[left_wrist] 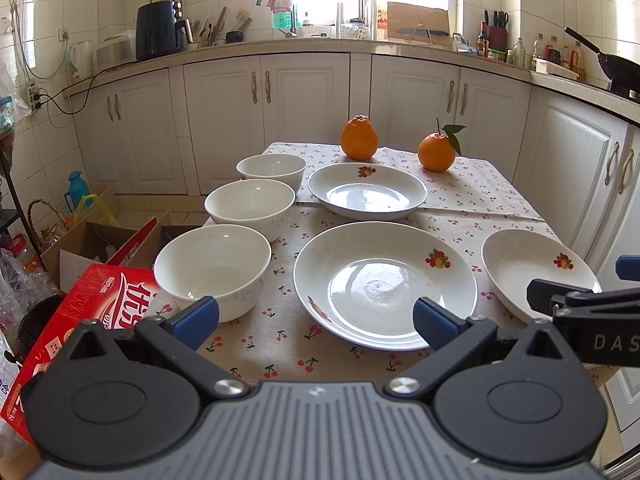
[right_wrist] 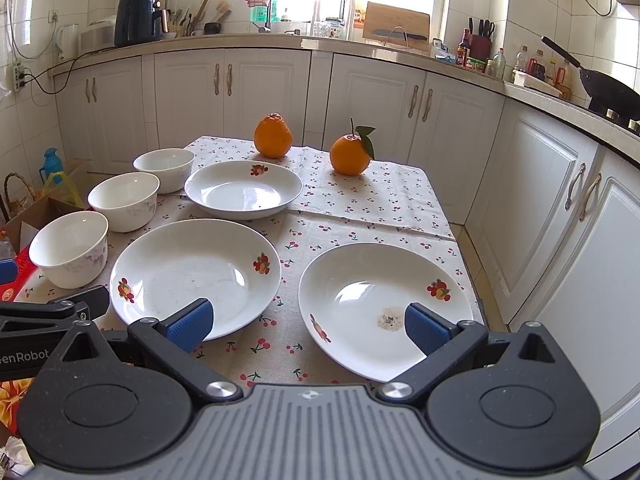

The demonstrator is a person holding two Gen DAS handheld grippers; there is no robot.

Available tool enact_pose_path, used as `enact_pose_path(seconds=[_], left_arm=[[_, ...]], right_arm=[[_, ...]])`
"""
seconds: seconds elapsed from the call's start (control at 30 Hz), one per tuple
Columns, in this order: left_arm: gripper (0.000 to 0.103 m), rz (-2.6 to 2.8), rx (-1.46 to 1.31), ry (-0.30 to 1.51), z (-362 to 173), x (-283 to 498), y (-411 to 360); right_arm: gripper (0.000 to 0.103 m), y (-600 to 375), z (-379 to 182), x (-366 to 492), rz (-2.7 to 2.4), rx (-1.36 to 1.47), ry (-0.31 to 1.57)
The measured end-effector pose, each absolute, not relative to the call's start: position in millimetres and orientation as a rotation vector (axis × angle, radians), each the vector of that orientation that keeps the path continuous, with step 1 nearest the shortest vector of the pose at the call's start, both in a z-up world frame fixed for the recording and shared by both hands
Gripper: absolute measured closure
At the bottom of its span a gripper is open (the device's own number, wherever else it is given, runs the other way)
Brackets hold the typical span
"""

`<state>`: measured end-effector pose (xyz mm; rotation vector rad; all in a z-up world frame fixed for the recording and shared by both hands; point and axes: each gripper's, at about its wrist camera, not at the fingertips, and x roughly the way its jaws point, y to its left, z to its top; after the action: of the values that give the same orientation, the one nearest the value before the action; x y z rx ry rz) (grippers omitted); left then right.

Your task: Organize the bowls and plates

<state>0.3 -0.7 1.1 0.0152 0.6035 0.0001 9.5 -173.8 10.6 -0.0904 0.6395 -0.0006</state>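
Three white bowls line the table's left side: near bowl (left_wrist: 214,268) (right_wrist: 70,254), middle bowl (left_wrist: 250,208) (right_wrist: 124,200), far bowl (left_wrist: 272,170) (right_wrist: 165,169). Three white plates with fruit prints lie beside them: a far plate (left_wrist: 367,194) (right_wrist: 243,189), a near middle plate (left_wrist: 384,282) (right_wrist: 196,276) and a right plate (left_wrist: 536,268) (right_wrist: 380,308) with a brown stain. My left gripper (left_wrist: 316,322) is open, hovering at the table's near edge before the middle plate. My right gripper (right_wrist: 306,326) is open over the gap between the middle and right plates.
Two oranges (left_wrist: 359,138) (left_wrist: 437,151) sit at the table's far end on the cherry-print cloth (left_wrist: 296,320). A red carton (left_wrist: 80,320) and open cardboard boxes (left_wrist: 88,248) stand left of the table. White cabinets (right_wrist: 540,208) close in on the right and behind.
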Motion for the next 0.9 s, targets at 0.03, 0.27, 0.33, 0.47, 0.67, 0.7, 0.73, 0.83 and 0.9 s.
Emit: enact_pose_path(seconds=[0.03, 0.27, 0.33, 0.47, 0.67, 0.7, 0.73, 0.83, 0.9], left_arm=[[0.001, 0.0, 0.016, 0.604, 1.0, 0.4, -0.8], [0.001, 0.0, 0.015, 0.604, 1.1, 0.3, -0.7], [0.001, 0.0, 0.015, 0.604, 1.0, 0.3, -0.7], [0.001, -0.003, 0.015, 0.605, 0.4, 0.1, -1.0], [0.001, -0.004, 0.015, 0.607, -0.3, 0.8, -1.4], [0.001, -0.005, 0.015, 0.607, -0.2, 0.8, -1.5], [0.001, -0.006, 0.015, 0.608, -0.7, 1.5, -2.0], [0.001, -0.013, 0.016, 0.612, -1.5, 3.4, -3.0], [0.001, -0.02, 0.014, 0.612, -1.3, 5.3, -3.5]], right_arm=[[0.0, -174.4, 10.7, 9.2, 0.0, -0.09, 0.639], [0.0, -173.4, 10.7, 9.7, -0.001, -0.091, 0.64], [0.0, -173.4, 10.6, 9.6, -0.001, -0.092, 0.64], [0.0, -174.0, 10.2, 9.9, -0.002, -0.091, 0.642], [0.0, -173.7, 10.1, 10.4, -0.004, -0.096, 0.642], [0.0, -174.1, 10.0, 10.6, -0.003, -0.096, 0.643], [0.0, -174.4, 9.8, 11.1, -0.004, -0.096, 0.643], [0.0, -174.7, 9.8, 11.7, -0.006, -0.101, 0.644], [0.0, -175.8, 10.6, 12.3, -0.005, -0.103, 0.64]])
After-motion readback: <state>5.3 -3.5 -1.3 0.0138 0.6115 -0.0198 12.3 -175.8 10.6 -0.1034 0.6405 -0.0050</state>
